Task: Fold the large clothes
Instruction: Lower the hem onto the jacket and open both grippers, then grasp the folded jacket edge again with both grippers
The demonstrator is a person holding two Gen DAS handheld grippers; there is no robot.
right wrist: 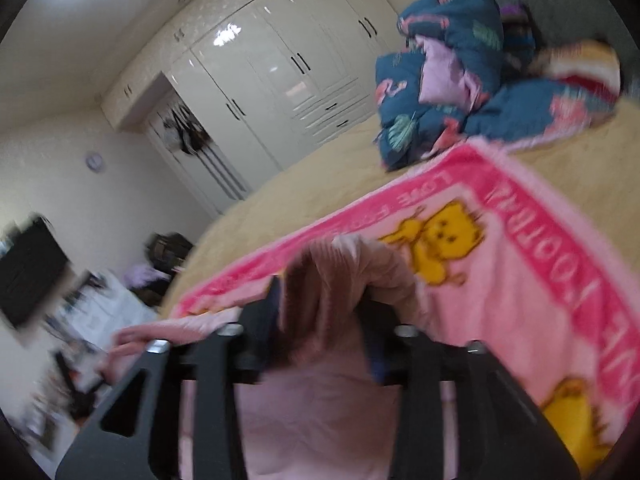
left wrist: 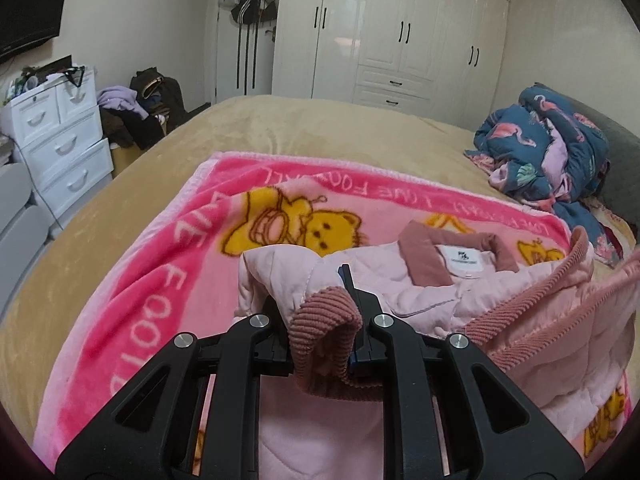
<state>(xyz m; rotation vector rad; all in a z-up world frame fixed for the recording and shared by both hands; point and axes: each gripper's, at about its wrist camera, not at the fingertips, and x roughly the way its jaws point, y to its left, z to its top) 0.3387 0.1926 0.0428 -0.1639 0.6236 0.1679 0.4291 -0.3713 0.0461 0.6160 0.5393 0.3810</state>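
Two grippers, left point(left wrist: 320, 316) and right point(right wrist: 320, 320), each clamped on a ribbed cuff of the pink jacket point(left wrist: 440, 292), lifted over the pink blanket point(left wrist: 160, 280) ahead of the jaws. Likely to slip: thick cuffs bunched between the jaws, right view blurred and tilted. Heaped quilt point(left wrist: 548, 152) beyond, well apart; no obstacle between.

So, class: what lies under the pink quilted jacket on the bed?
Under the pink jacket lies a pink bear-print blanket, spread over the tan bed cover. The jacket hides the blanket's middle, so anything there cannot be seen.
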